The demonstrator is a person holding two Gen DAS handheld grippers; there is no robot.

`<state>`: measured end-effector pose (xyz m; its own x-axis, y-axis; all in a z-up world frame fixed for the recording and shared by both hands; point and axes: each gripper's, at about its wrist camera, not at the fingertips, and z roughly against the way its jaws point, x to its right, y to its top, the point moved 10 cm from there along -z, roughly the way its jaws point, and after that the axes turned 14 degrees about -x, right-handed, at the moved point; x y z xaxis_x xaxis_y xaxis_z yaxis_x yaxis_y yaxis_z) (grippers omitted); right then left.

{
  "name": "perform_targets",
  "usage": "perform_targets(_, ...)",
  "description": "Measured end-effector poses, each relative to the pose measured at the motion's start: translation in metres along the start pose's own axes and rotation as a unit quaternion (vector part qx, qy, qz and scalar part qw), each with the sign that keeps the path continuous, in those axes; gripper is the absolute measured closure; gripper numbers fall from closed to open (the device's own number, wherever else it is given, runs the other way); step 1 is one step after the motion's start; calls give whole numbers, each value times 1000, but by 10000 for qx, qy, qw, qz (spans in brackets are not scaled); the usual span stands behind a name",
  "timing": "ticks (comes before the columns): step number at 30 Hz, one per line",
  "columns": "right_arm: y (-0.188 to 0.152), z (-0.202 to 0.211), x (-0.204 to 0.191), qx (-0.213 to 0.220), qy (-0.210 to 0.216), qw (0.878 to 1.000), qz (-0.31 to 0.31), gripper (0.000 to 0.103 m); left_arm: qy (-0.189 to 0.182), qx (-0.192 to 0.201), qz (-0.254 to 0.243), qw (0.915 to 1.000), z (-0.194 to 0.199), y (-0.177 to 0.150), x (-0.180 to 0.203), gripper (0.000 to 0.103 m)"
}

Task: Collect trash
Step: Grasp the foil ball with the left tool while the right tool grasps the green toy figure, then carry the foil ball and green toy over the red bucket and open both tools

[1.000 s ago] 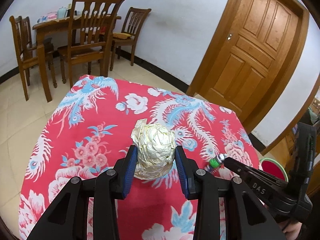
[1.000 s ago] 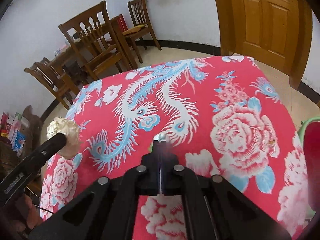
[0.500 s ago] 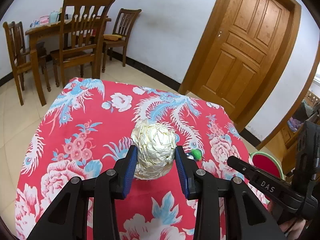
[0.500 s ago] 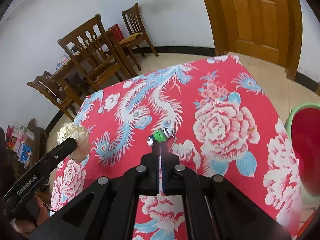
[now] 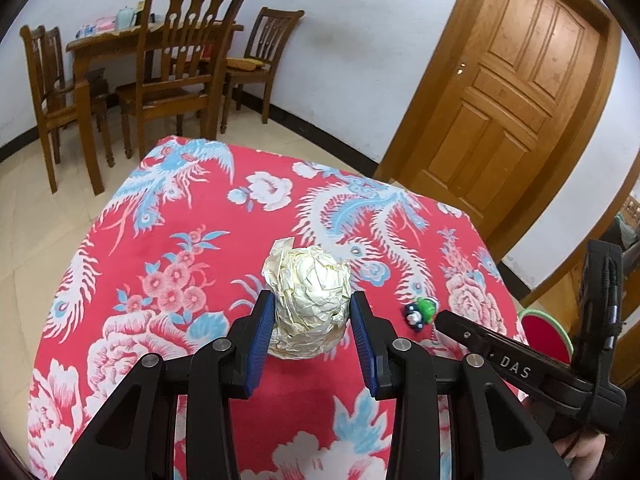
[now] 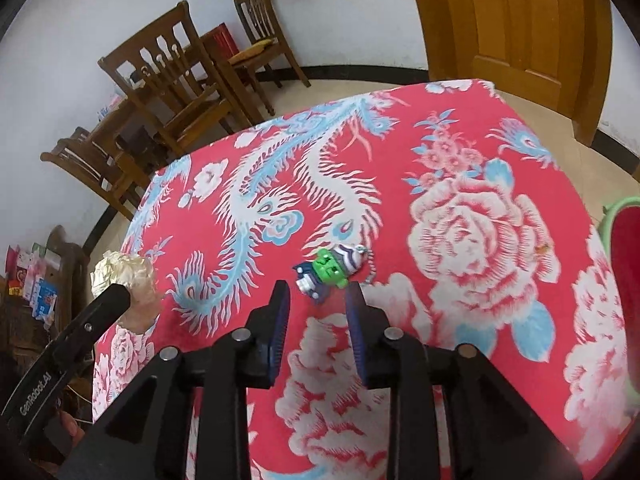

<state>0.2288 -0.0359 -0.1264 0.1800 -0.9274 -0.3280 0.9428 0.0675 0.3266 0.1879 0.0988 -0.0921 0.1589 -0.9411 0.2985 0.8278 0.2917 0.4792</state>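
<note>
Your left gripper (image 5: 312, 316) is clamped on the single ball of crumpled paper (image 5: 308, 296), which sits between the blue pads above the red floral tablecloth (image 5: 160, 240); whether it touches the cloth cannot be told. Your right gripper (image 6: 318, 300) has just been opening: its jaws stand parted with nothing between them, and the one small green-and-striped wrapper (image 6: 332, 268) lies on the cloth just ahead of the tips. As a judgement, collection is partly done: one piece is in hand, one remains on the table, and neither has reached the red bin with the green rim (image 6: 624, 248) that stands past the table's right edge. Count: two pieces of trash, one bin, two grippers. Beyond the table stand three wooden chairs (image 5: 188, 60) and a door (image 5: 516, 84).
</note>
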Motion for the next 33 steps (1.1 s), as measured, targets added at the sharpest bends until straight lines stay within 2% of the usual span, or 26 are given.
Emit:
perform_targets(3,5,-11,-3,-71,-73,9999,-10,72,12,-22,77,10000,-4,1,-7,64)
perform_targets(9,15,-25,-2,-29,-284,9995,-153,60,-22,-52,178,9998,-8,0,-15,64)
perform_targets(16,22,-35,-3,68,-545,9985,-67,57,-64,-62,275,9996,-11,2,-21,64)
perform_targets(18,22,-35,-2,78,-670,9977,-19,64,-67,-62,276,9996,-11,2,-21,64)
perform_targets(19,21,-35,0,83,-792,9968,-7,72,-70,-64,272,9996,-11,2,-21,64)
perform_targets(25,17,-26,6,91,-566,9983,-95,76,-86,-59,208,9997,-9,2,-16,64)
perform_targets(33,4,6,10,293,-361,9989,-99,76,-154,-29,57,9999,-3,0,2,64)
